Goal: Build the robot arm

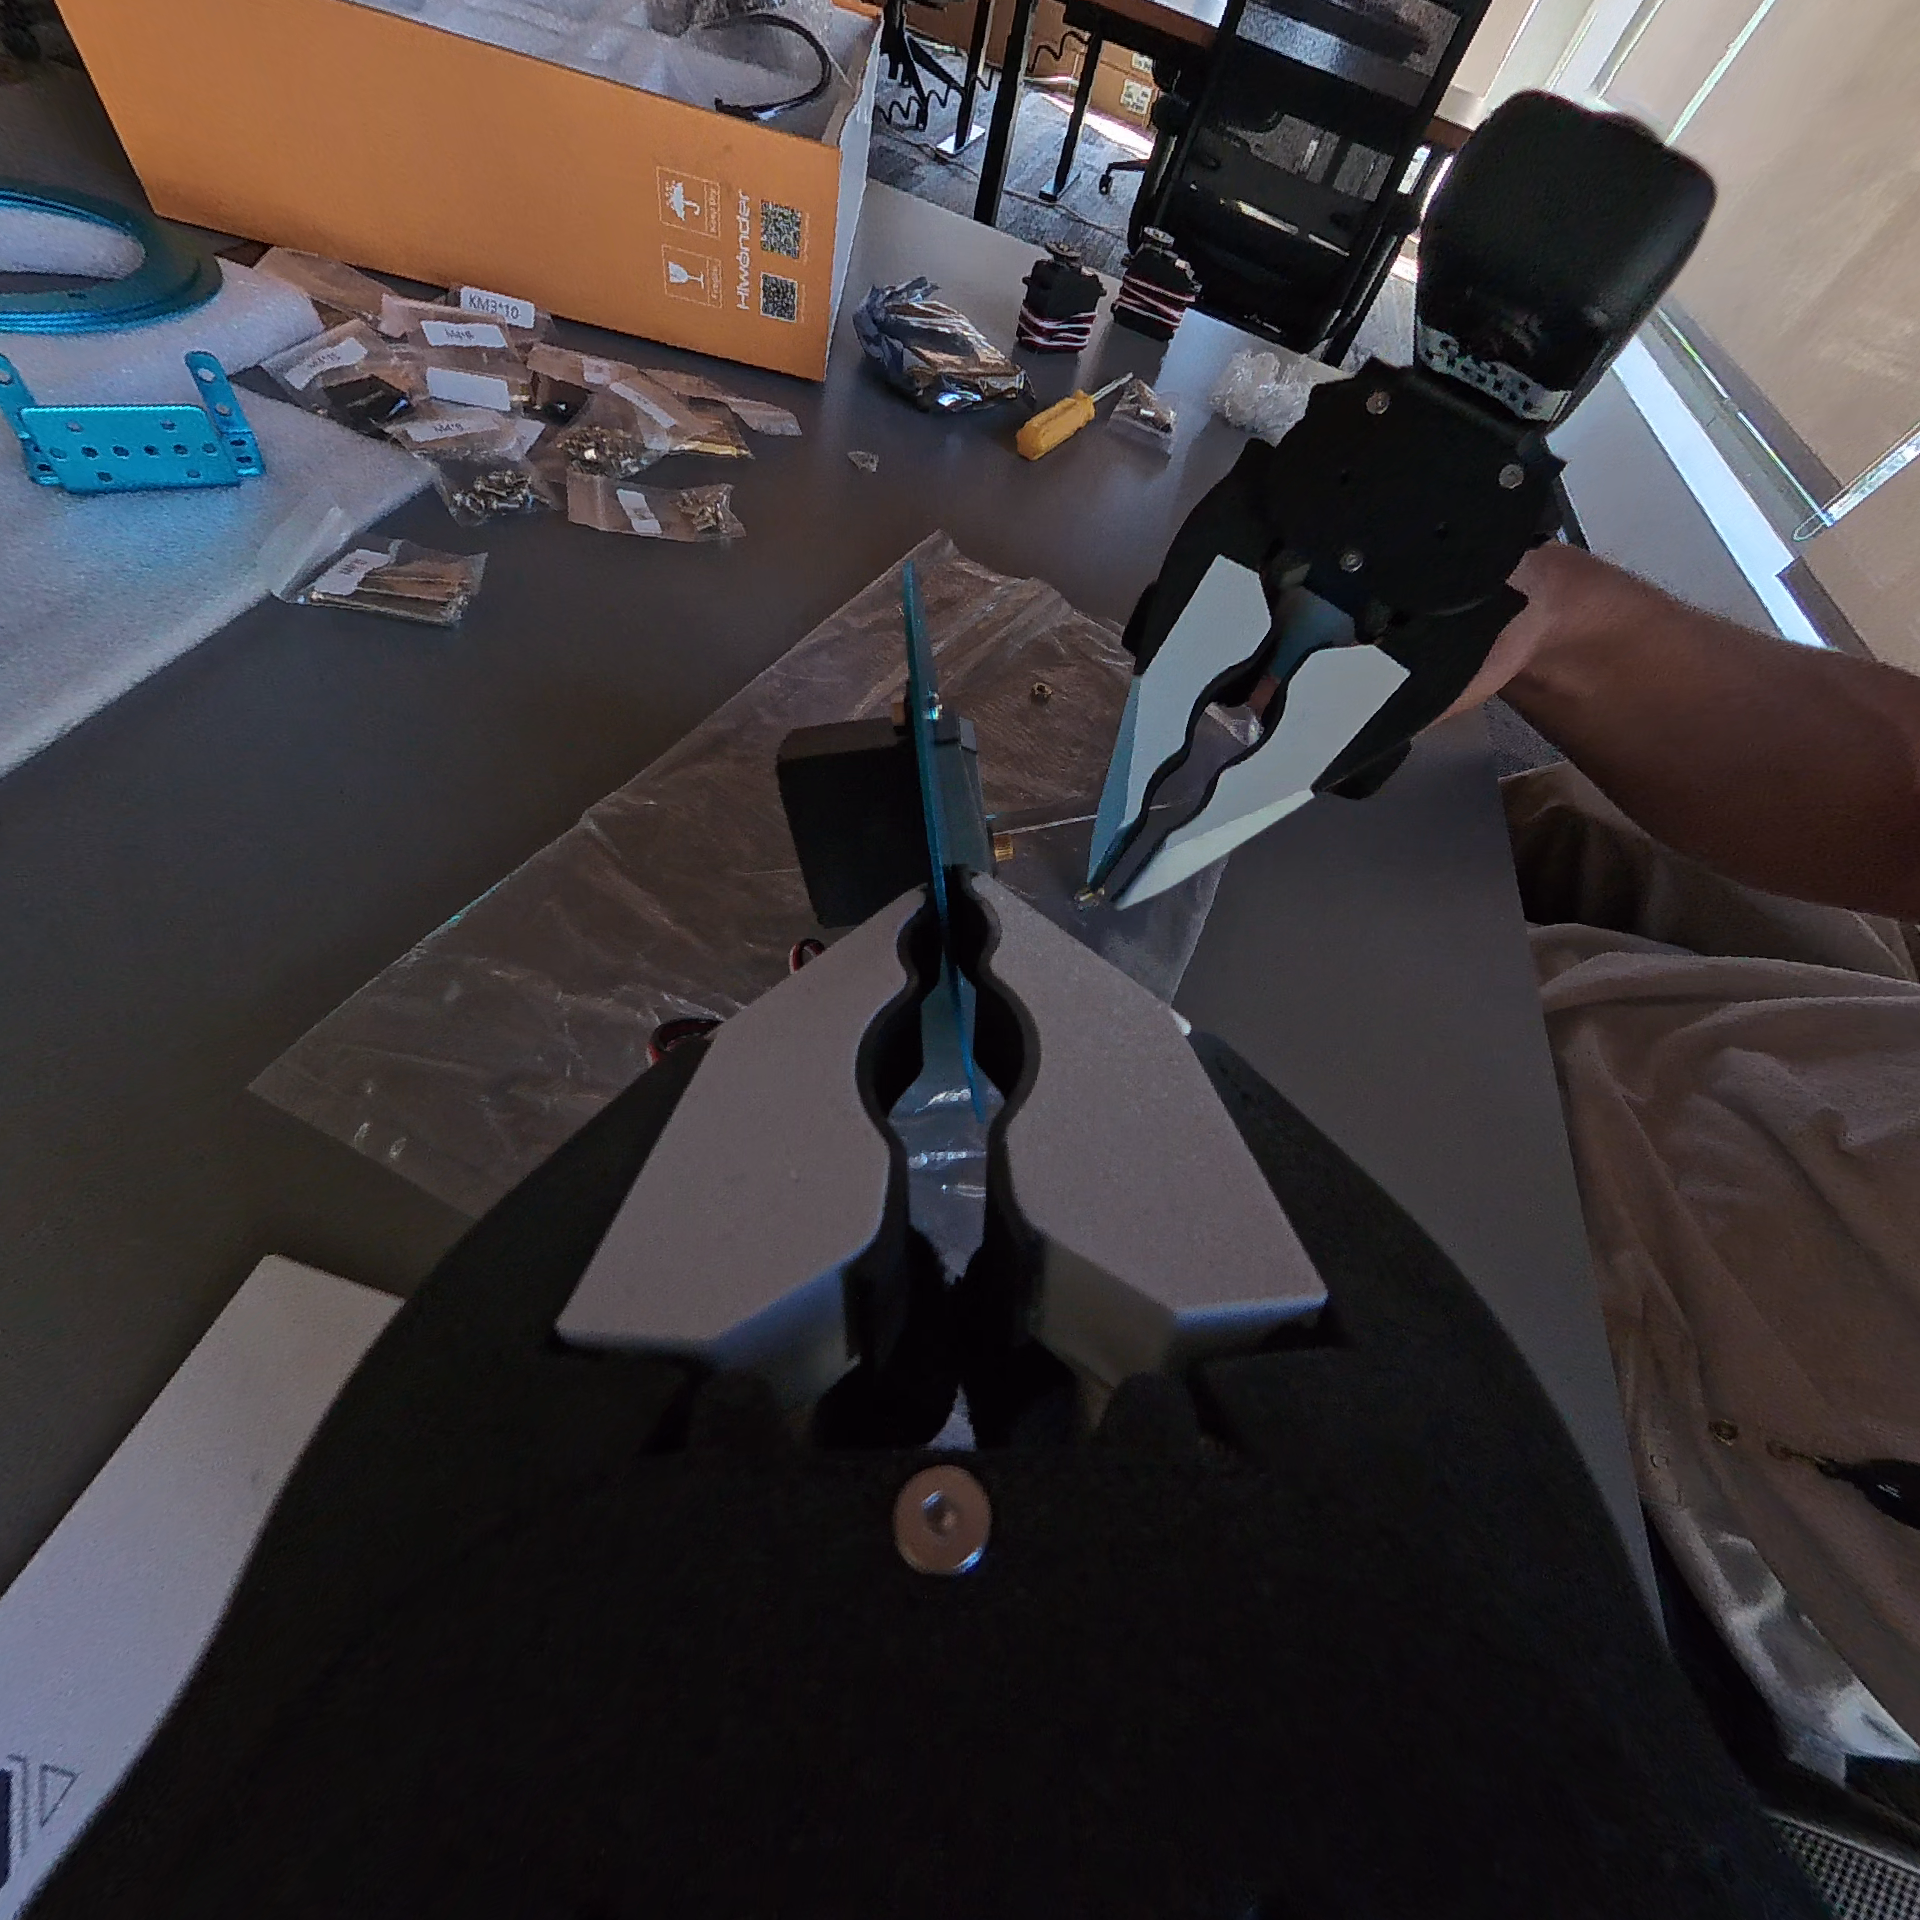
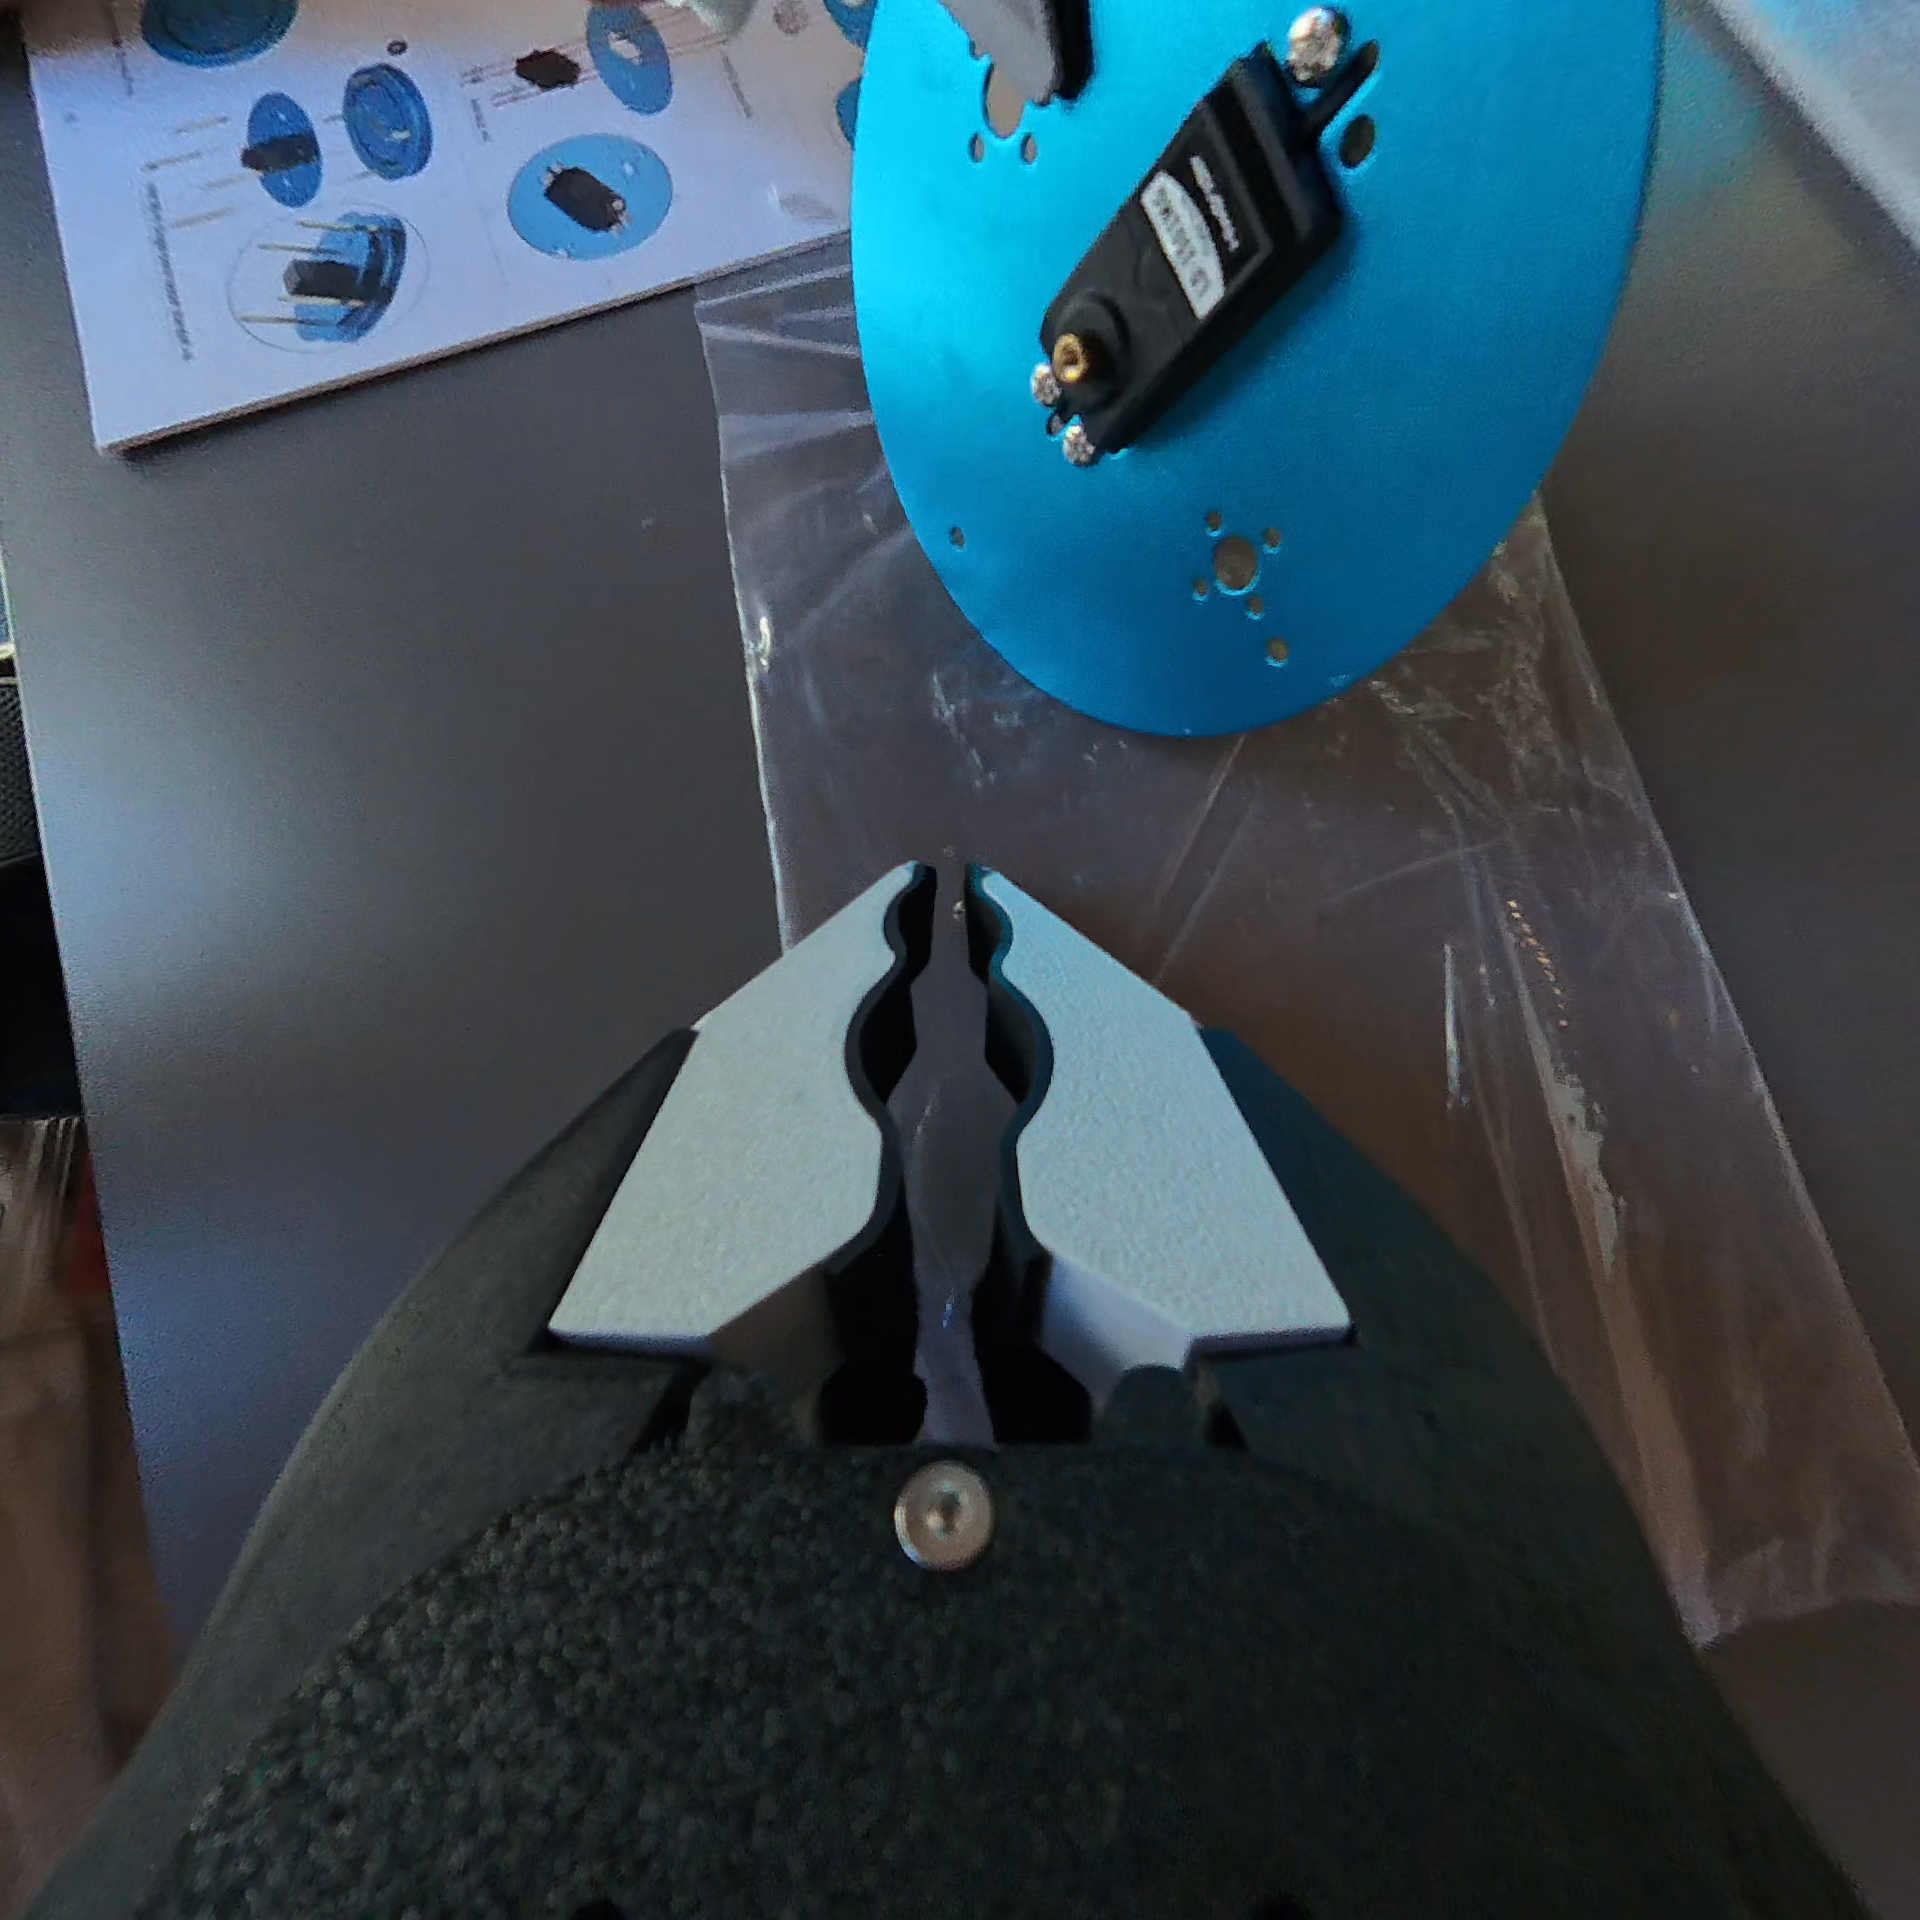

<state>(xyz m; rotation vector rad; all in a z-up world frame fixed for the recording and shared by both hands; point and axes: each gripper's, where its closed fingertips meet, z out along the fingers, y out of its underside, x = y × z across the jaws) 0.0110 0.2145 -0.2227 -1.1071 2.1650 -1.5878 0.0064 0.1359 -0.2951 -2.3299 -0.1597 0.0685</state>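
My left gripper (image 1: pixel 951 883) is shut on the rim of a round blue metal plate (image 1: pixel 920 665) and holds it on edge above a clear plastic bag (image 1: pixel 644 935). A black servo (image 1: pixel 842 821) is screwed through the plate. The right wrist view shows the plate's face (image 2: pixel 1351 499) and the servo (image 2: pixel 1195 260) with its brass shaft. My right gripper (image 2: pixel 951 873) points down at the bag just below the plate, its jaws nearly closed on a tiny brass fastener. In the left wrist view the right gripper (image 1: pixel 1101 894) has that fastener (image 1: pixel 1086 896) at its tips.
On the dark table are an orange box (image 1: pixel 468 177), several small bags of screws (image 1: pixel 499 416), a yellow screwdriver (image 1: pixel 1060 421), two more servos (image 1: pixel 1060 301), a blue bracket (image 1: pixel 125 436) and a loose brass nut (image 1: pixel 1037 688). An instruction sheet (image 2: pixel 364 208) lies at the left. A person's arm (image 1: pixel 1714 748) is at the right. Spacing between my two grippers at the tips: around 11 cm.
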